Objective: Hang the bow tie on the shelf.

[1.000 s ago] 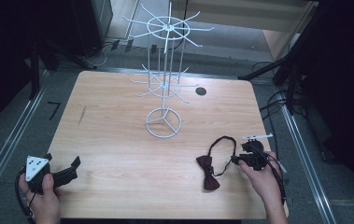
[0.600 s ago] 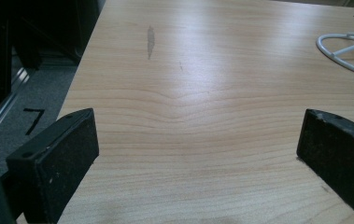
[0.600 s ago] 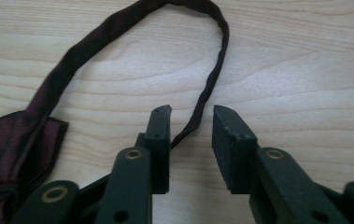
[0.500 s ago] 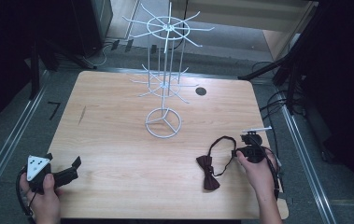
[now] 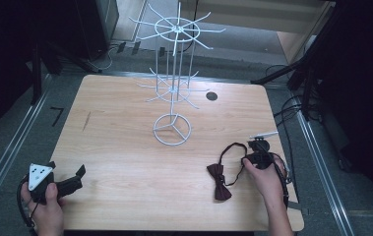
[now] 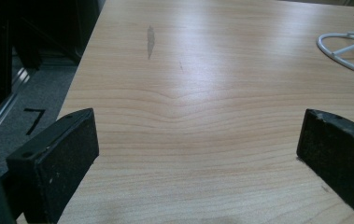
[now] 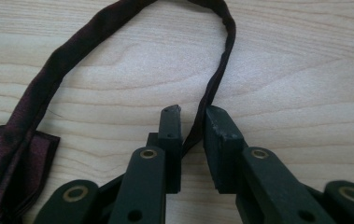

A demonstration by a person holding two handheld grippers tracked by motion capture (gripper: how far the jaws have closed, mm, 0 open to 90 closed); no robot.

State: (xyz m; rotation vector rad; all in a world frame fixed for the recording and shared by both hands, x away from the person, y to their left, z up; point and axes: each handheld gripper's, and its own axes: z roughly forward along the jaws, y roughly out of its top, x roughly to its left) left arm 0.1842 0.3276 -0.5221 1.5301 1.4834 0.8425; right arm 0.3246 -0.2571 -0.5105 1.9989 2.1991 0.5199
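A dark red bow tie point(image 5: 219, 180) lies flat on the wooden table point(image 5: 125, 147), its thin strap point(image 5: 233, 147) looping toward the right. My right gripper point(image 5: 247, 158) rests low on the table at that loop. In the right gripper view the strap point(image 7: 213, 87) runs between the jaws of the right gripper point(image 7: 192, 112). They have just been closing, and a narrow gap still shows on each side of the strap. The bow point(image 7: 6, 163) lies at the lower left there. My left gripper point(image 5: 68, 173) stands wide open at the near left corner, with bare wood between the left gripper's point(image 6: 198, 135) jaws.
A white wire display stand point(image 5: 172, 88) with two tiers of hooks stands mid-table on a ring base point(image 6: 319, 41). A dark round hole point(image 5: 211, 96) sits in the tabletop behind it. Cables and dark equipment line the floor to the right.
The right hand has slid a little away from the person and onto the strap loop, and its jaws have narrowed around the strap. The left hand has kept still.
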